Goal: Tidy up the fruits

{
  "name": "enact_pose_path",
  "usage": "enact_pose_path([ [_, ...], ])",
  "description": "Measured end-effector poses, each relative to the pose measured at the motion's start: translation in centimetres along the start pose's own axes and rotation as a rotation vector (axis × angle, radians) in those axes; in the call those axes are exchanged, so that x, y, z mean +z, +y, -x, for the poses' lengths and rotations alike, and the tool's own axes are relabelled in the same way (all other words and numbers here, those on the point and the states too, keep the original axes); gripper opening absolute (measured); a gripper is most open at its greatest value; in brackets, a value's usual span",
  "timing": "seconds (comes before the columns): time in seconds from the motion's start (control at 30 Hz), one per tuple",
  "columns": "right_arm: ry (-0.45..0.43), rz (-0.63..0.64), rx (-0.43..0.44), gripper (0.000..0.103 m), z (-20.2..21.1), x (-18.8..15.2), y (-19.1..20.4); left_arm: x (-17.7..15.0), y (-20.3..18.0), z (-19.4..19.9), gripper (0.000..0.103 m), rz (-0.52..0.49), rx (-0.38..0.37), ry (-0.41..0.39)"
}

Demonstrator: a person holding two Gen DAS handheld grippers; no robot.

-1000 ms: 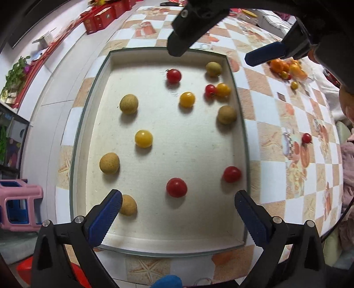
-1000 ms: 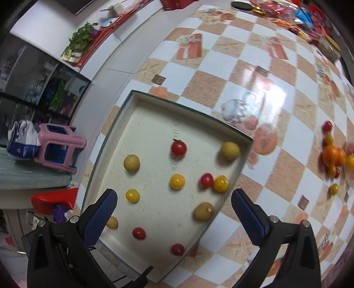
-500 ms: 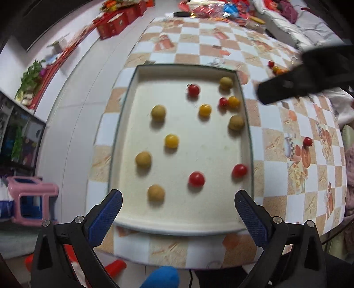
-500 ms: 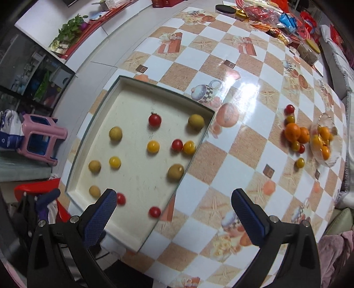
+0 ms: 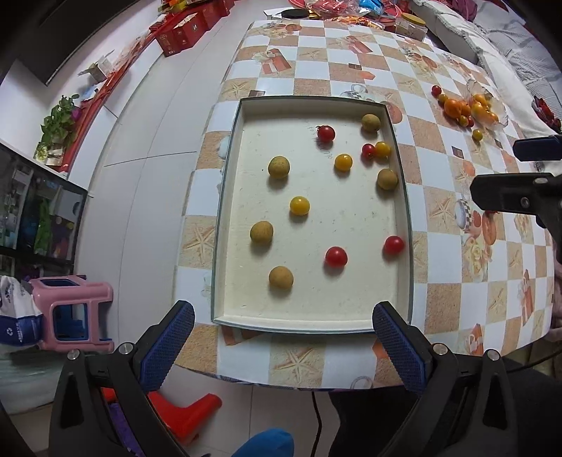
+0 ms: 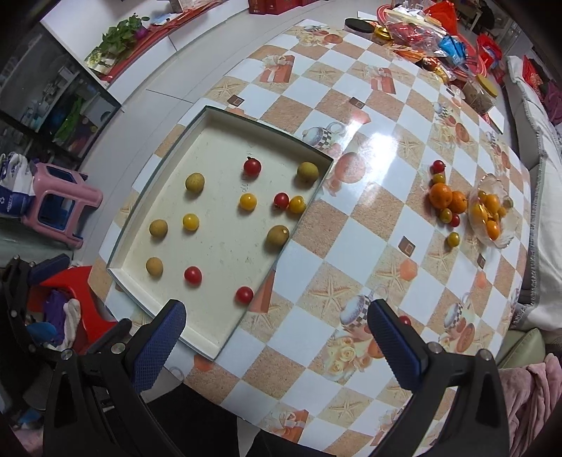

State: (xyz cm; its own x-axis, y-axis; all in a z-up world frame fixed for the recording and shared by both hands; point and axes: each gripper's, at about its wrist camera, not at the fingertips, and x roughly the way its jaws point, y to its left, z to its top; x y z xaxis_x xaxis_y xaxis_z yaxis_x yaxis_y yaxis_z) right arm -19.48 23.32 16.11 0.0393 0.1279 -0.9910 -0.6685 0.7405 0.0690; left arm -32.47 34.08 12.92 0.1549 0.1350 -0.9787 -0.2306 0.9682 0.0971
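Observation:
A shallow cream tray [image 5: 312,321] [image 6: 217,346] lies on the checkered table, holding several loose red tomatoes [image 5: 336,256] [image 6: 193,275], yellow tomatoes [image 5: 299,205] [image 6: 190,221] and tan longans [image 5: 281,277] [image 6: 154,266]. My left gripper [image 5: 282,346] hangs open above the tray's near edge, holding nothing. My right gripper [image 6: 277,341] is open too, high over the tray's near right corner. A lone red tomato [image 6: 404,320] lies on the table by its right finger. A glass bowl [image 6: 505,242] with orange fruit stands far right.
Oranges and small tomatoes [image 6: 445,200] [image 5: 453,107] are piled beside the bowl. Snack bags and jars [image 6: 432,28] crowd the table's far end. A pink stool [image 5: 75,309] [image 6: 56,204] and a red stool [image 5: 182,414] stand on the floor left.
Both grippers have pulled up and back from the tray, so more of the table shows. Both stay open. The fruit has not moved.

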Motion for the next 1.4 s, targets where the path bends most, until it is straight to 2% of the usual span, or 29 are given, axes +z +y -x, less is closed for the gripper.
enact_pose_path([
  [0.33,-0.020,0.018,-0.003,0.103,0.7,0.2,0.4,-0.3,-0.7,1.3,0.102,-0.056,0.029,-0.010],
  [0.77,-0.045,0.044,-0.017,0.103,1.2,1.0,0.1,0.3,-1.3,2.0,0.102,-0.037,0.034,-0.028],
  [1.4,-0.035,0.067,-0.016,0.103,0.9,1.3,0.2,0.6,-1.3,2.1,0.102,-0.033,0.042,-0.029],
])
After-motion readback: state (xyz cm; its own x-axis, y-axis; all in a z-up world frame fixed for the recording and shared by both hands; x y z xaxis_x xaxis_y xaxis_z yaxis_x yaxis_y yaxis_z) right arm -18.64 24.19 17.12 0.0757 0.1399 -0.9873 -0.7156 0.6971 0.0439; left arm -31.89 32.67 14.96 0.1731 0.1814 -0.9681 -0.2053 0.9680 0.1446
